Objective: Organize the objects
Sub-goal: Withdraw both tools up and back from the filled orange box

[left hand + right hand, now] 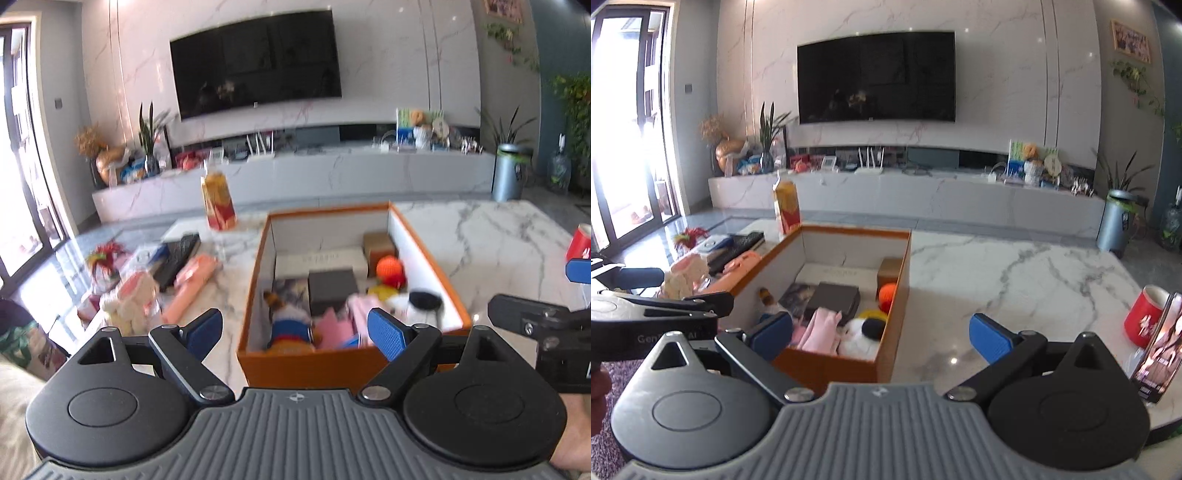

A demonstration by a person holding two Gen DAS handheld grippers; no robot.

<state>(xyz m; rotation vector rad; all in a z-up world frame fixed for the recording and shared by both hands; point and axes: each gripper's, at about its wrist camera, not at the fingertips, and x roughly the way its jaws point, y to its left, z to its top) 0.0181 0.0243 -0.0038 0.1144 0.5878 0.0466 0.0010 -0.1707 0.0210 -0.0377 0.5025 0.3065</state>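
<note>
- Left wrist view: my left gripper (295,332) has its jaws spread wide with nothing gripped. The orange box (314,363) sits straight ahead, its near wall between my blue pads.
- Inside it I see a dark box (332,295), an orange ball (389,267), pink cloth (332,326) and a plush toy (291,325), so part of the sorting looks done.
- Ahead and left of the gripper, loose things wait on the marble table (480,240): a pink roll (192,284), a white plush (129,302) and a juice carton (218,201).
- Right wrist view: my right gripper (882,338) is also spread and empty. The box lies ahead and left of it.
- A red cup (1145,317) and a photo card (1160,354) stand to its right, not yet put away.
</note>
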